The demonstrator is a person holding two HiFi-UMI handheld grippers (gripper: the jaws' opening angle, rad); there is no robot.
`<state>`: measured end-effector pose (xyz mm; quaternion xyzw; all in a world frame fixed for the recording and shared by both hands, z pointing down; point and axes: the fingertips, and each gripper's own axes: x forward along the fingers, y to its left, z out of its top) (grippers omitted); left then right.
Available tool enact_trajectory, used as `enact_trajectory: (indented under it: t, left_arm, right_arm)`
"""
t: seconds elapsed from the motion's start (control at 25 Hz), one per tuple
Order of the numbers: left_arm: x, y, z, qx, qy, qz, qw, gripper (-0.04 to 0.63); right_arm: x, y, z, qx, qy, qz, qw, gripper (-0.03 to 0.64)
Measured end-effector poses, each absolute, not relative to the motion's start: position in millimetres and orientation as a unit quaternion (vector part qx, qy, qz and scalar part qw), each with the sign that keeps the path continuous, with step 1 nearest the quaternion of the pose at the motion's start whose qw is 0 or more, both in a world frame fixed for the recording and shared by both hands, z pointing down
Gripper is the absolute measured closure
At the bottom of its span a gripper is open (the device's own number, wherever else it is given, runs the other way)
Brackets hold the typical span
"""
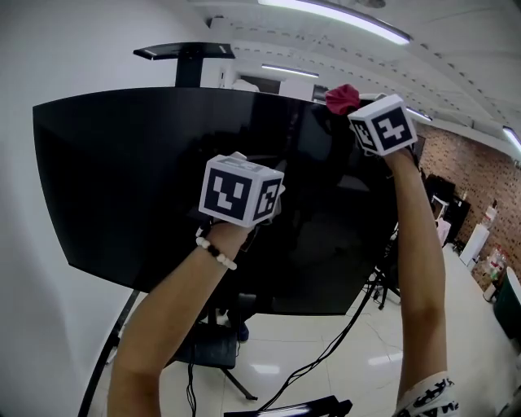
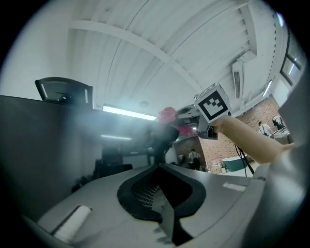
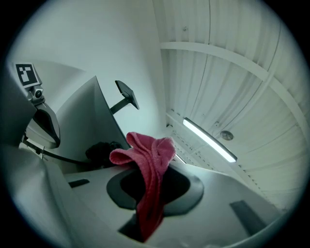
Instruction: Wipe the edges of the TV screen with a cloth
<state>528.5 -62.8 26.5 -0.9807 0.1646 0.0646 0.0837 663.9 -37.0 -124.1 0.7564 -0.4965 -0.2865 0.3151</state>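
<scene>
The big black TV screen (image 1: pixel 163 171) stands on a floor stand and fills the head view. A red cloth (image 1: pixel 342 98) sits at the screen's top edge near its right corner, and my right gripper (image 3: pixel 150 191) is shut on it. The cloth (image 3: pixel 147 160) bunches over the jaws, with one end hanging down between them. The right marker cube (image 1: pixel 383 124) is just right of the cloth. My left gripper (image 2: pixel 161 183) is shut with nothing in it. Its cube (image 1: pixel 240 189) hovers in front of the screen's middle. The left gripper view shows the cloth (image 2: pixel 169 116) and the screen (image 2: pixel 43 145).
A black mount bracket (image 1: pixel 186 52) rises behind the TV's top edge. Stand legs and cables (image 1: pixel 326 350) cross the glossy white floor below. A brick wall (image 1: pixel 480 171) with furniture lies to the right, and ceiling light strips (image 1: pixel 334 18) run overhead.
</scene>
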Motion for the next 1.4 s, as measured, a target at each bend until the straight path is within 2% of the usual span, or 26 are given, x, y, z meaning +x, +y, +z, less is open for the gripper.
enact_trajectory:
  t: [0.48, 0.64, 0.96, 1.16, 1.4]
  left_arm:
    - [305.2, -175.0, 40.5, -0.969, 0.225, 0.048, 0.092, 0.603]
    - [241.4, -209.9, 50.3, -0.962, 0.255, 0.05, 0.083, 0.603]
    - [134.9, -293.2, 55.3, -0.942, 0.325, 0.058, 0.062, 0.603]
    - [84.0, -333.3, 53.0, -0.932, 0.351, 0.056, 0.07, 0.603]
    - [36.5, -384.0, 52.6, -0.923, 0.372, 0.067, 0.075, 0.603]
  right_arm:
    - [462.1, -178.6, -117.5, 0.739, -0.528, -0.298, 0.295, 0.54]
    - [392.7, -227.2, -111.9, 0.715, -0.541, -0.317, 0.309, 0.54]
    - [265.3, -308.4, -107.0, 0.664, -0.559, -0.374, 0.325, 0.54]
    - [179.2, -342.8, -103.8, 0.621, -0.553, -0.429, 0.353, 0.54]
    - [102.7, -397.2, -102.6, 0.574, -0.595, -0.439, 0.352, 0.54]
